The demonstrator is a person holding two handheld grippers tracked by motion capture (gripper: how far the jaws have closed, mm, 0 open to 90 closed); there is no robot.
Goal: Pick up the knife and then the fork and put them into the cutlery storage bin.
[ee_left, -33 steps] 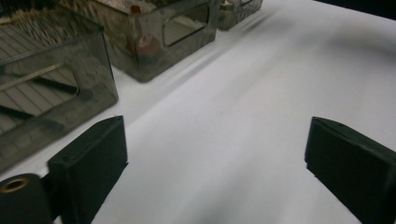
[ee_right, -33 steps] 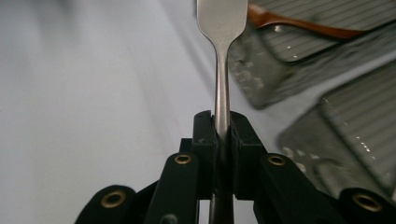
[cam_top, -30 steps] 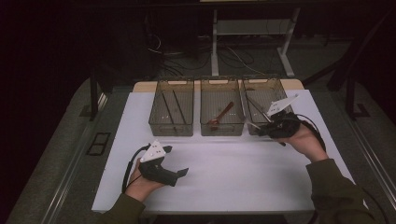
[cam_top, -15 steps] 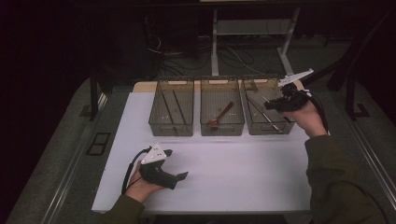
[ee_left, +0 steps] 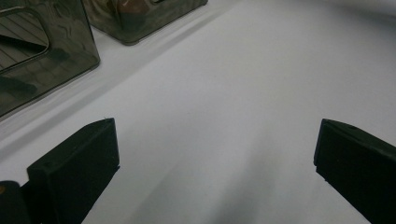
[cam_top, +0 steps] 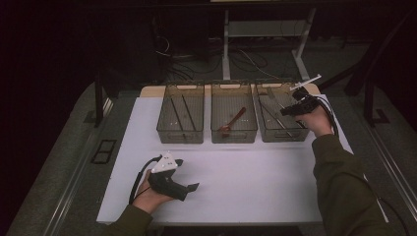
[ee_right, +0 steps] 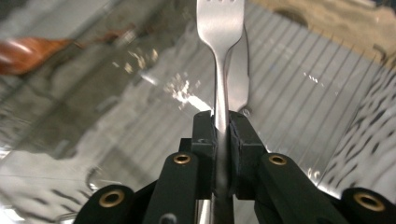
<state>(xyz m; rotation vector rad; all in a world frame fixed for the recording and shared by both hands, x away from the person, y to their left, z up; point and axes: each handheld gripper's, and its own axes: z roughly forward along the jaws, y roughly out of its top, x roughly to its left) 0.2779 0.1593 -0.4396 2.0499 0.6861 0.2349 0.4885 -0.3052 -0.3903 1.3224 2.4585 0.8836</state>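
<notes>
Silver fork (ee_right: 219,28) – black claw (ee_right: 223,133) – white table (cam_top: 255,177).

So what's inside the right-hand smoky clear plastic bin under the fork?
The right-hand smoky clear plastic bin holds long thin metal cutlery. The right gripper, holding a silver metal fork, covers the bin's far right corner.

Brown spoon (cam_top: 232,121) in middle bin (cam_top: 234,114).

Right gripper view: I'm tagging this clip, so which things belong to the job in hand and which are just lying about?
In the job:
fork, between the right gripper jaws
right bin

Lying about:
wooden spoon in middle bin
left bin
left gripper, open
</notes>
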